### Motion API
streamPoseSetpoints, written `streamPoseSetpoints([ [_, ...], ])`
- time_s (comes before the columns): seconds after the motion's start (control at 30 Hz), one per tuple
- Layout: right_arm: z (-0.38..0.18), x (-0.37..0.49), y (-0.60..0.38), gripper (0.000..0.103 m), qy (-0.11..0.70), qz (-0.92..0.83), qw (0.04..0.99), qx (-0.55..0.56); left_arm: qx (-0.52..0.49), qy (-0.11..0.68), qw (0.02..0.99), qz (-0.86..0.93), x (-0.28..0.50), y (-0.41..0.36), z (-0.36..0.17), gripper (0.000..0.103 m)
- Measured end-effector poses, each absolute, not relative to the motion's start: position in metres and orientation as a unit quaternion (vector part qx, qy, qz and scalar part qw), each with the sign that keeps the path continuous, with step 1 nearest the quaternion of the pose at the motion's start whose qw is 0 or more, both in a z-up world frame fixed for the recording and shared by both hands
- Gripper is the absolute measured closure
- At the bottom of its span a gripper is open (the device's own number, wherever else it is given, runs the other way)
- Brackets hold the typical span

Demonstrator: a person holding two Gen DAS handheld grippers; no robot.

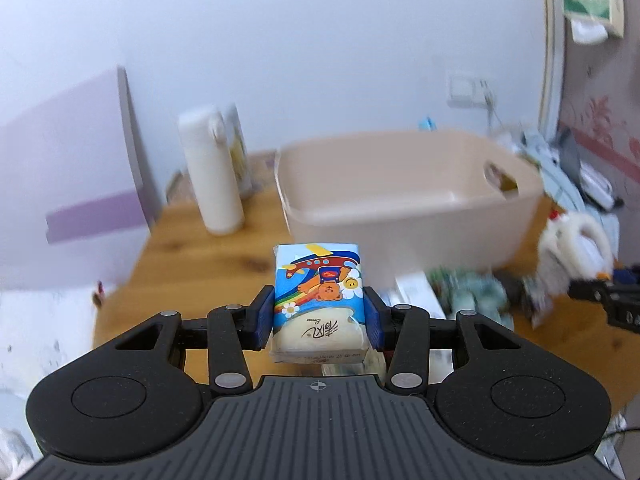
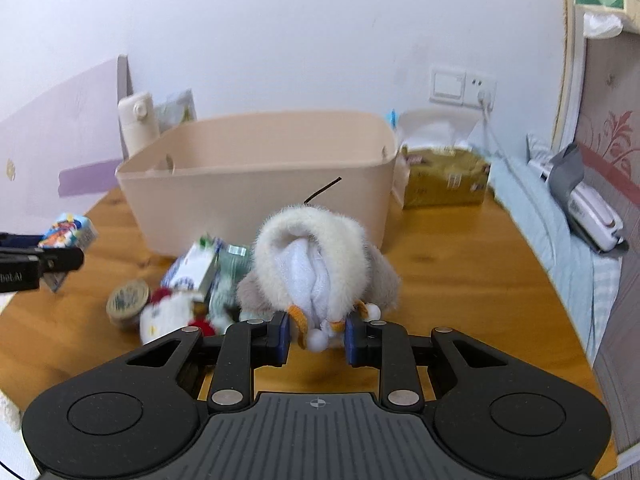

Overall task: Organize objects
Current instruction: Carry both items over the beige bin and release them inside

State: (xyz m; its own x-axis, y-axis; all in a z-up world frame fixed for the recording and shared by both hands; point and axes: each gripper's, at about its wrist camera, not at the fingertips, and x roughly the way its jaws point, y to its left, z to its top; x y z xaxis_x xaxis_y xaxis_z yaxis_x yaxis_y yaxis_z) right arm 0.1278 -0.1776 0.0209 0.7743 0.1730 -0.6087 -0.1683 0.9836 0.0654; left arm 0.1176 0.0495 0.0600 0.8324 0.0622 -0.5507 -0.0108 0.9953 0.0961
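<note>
Standing on the wooden table point(image 2: 448, 264), the beige bin point(image 2: 256, 184) has cut-out handles in its end walls, and the part of its inside that shows looks bare. A white bottle point(image 1: 210, 172) stands upright to the left of the bin near the pale wall, and a gold tissue pack point(image 2: 444, 178) sits just beside the bin's right end, below a wall socket point(image 2: 462, 86) with a cord plugged in. In front of the bin lies a loose cluster: a blue-and-white carton point(image 2: 192, 270), a round tin point(image 2: 127, 300) and a small white toy with red trim point(image 2: 172, 314). A pale blue bed point(image 2: 548, 216) borders the table on the right. The left hand-held gripper point(image 1: 319, 318) is raised above the table before the bin, its blue pads pinching a tissue packet point(image 1: 318, 300) printed with a bear and airplane, held upright. The right hand-held gripper point(image 2: 317, 338) is low over the table, its pads set on either side of the lower end of a furry plush toy point(image 2: 316, 264) that rests on the table in front of the bin; whether they press it I cannot tell.
</note>
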Motion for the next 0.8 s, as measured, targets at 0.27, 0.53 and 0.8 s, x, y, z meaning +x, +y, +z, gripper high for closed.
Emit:
streamPoseSetpoints([
  [0.27, 0.048, 0.152, -0.186, 0.078, 0.295, 0.072, 0.953, -0.001, 0.014, 0.269, 0.963, 0.014, 0.160, 0.054, 0.087, 0.057],
  [0.53, 0.076, 0.182, -0.180, 0.078, 0.261, 0.065, 0.963, -0.008, 0.001, 0.273, 0.962, -0.015, 0.206, 0.035, 0.098, 0.057],
  [0.8, 0.084, 0.220, -0.165, 0.078, 0.245, 0.072, 0.967, -0.015, 0.006, 0.288, 0.957, -0.011, 0.253, 0.021, 0.091, 0.057],
])
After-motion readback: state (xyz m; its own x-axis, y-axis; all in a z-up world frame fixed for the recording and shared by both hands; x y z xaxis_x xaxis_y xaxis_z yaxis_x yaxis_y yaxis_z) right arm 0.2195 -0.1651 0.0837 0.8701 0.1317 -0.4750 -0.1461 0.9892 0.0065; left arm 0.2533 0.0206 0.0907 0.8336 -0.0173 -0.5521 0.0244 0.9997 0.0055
